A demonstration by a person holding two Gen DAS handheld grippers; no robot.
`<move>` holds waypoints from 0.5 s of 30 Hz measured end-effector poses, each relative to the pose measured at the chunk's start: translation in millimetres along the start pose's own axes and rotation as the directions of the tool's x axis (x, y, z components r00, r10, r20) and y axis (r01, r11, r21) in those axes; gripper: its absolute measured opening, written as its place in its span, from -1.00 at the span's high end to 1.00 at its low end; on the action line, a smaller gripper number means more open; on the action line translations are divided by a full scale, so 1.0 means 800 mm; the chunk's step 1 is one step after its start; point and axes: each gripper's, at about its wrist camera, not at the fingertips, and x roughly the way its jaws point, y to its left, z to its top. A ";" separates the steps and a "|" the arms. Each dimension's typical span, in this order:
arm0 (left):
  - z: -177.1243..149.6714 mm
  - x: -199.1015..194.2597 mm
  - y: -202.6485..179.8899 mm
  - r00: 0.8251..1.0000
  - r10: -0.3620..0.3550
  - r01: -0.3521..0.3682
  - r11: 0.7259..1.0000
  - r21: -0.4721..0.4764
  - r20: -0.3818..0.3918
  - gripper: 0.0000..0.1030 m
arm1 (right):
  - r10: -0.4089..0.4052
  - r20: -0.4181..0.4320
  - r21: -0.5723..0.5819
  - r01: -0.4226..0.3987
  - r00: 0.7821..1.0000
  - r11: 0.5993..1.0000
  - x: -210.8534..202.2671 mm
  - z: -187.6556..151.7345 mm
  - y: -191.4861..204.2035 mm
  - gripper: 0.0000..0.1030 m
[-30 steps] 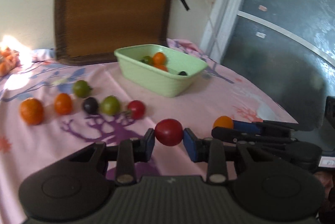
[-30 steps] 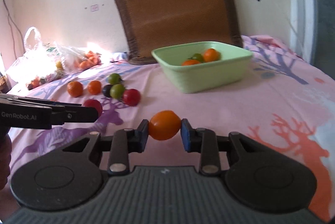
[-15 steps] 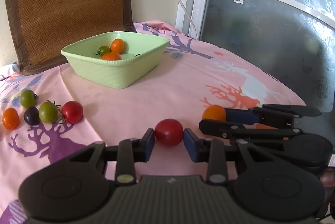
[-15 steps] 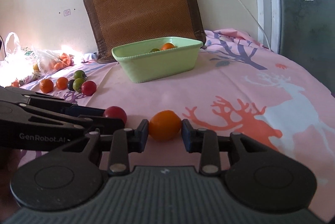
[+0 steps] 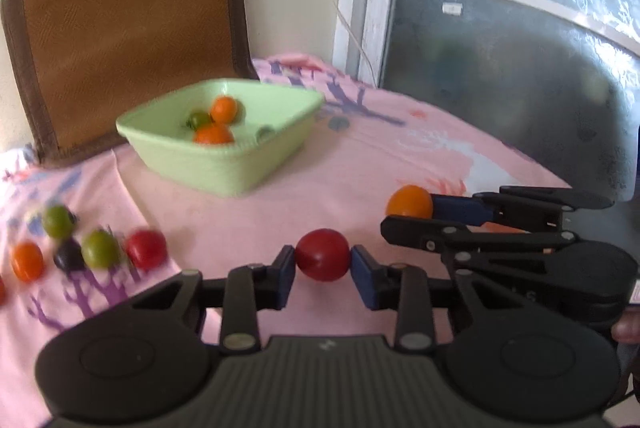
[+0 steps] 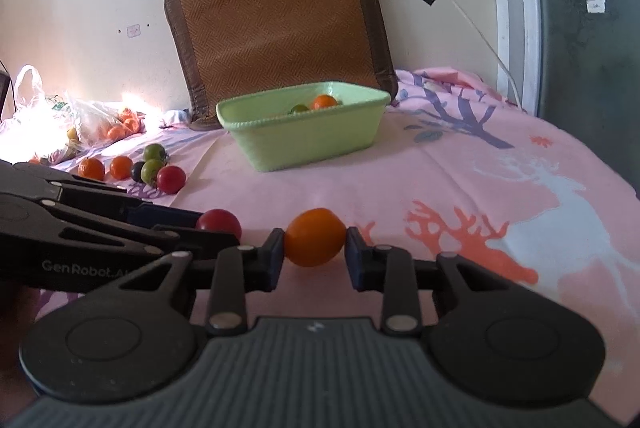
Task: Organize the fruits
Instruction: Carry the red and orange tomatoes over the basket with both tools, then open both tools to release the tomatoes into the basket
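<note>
the pink printed cloth [image 6: 460, 188] spreads under both grippers. the brown woven mat [image 6: 276, 28] leans on the wall far ahead. the green basin [image 6: 308, 140] sits ahead of both, with orange and green fruits inside. the left gripper [image 5: 323, 266] clamps a red tomato [image 5: 322, 254]; just right of it the right gripper [image 6: 315, 248] clamps an orange tomato [image 6: 314, 237]. loose fruits [image 6: 144, 168] lie ahead-left.

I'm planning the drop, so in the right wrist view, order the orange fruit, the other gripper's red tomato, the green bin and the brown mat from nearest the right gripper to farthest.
1. orange fruit, clamped in the right gripper
2. red tomato, just left
3. green bin, ahead
4. brown mat, behind the bin, against the wall
</note>
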 end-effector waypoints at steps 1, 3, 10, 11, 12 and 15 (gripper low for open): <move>0.013 -0.002 0.007 1.000 0.011 -0.011 1.000 -0.001 0.022 0.40 | 0.001 0.023 -0.003 -0.001 1.000 1.000 0.002 0.008 -0.001 0.32; 0.037 -0.001 0.024 0.998 0.034 -0.033 0.999 -0.023 0.053 0.40 | 0.013 0.061 -0.008 -0.012 0.998 1.000 0.009 0.029 -0.004 0.32; 0.112 0.062 0.098 0.993 0.104 -0.096 0.984 -0.147 0.051 0.39 | 0.008 0.138 0.011 -0.009 0.990 1.000 0.084 0.093 -0.021 0.32; 0.116 0.073 0.106 0.993 0.114 -0.106 0.982 -0.158 0.039 0.39 | 0.002 0.128 0.012 -0.003 0.992 1.000 0.098 0.098 -0.023 0.32; 0.120 0.083 0.112 0.992 0.123 -0.117 0.979 -0.166 0.028 0.39 | -0.003 0.118 0.008 0.002 0.993 1.000 0.111 0.101 -0.023 0.32; 0.124 0.106 0.122 0.989 0.146 -0.144 0.974 -0.173 0.001 0.38 | -0.028 0.085 -0.003 0.029 0.996 1.000 0.139 0.104 -0.023 0.30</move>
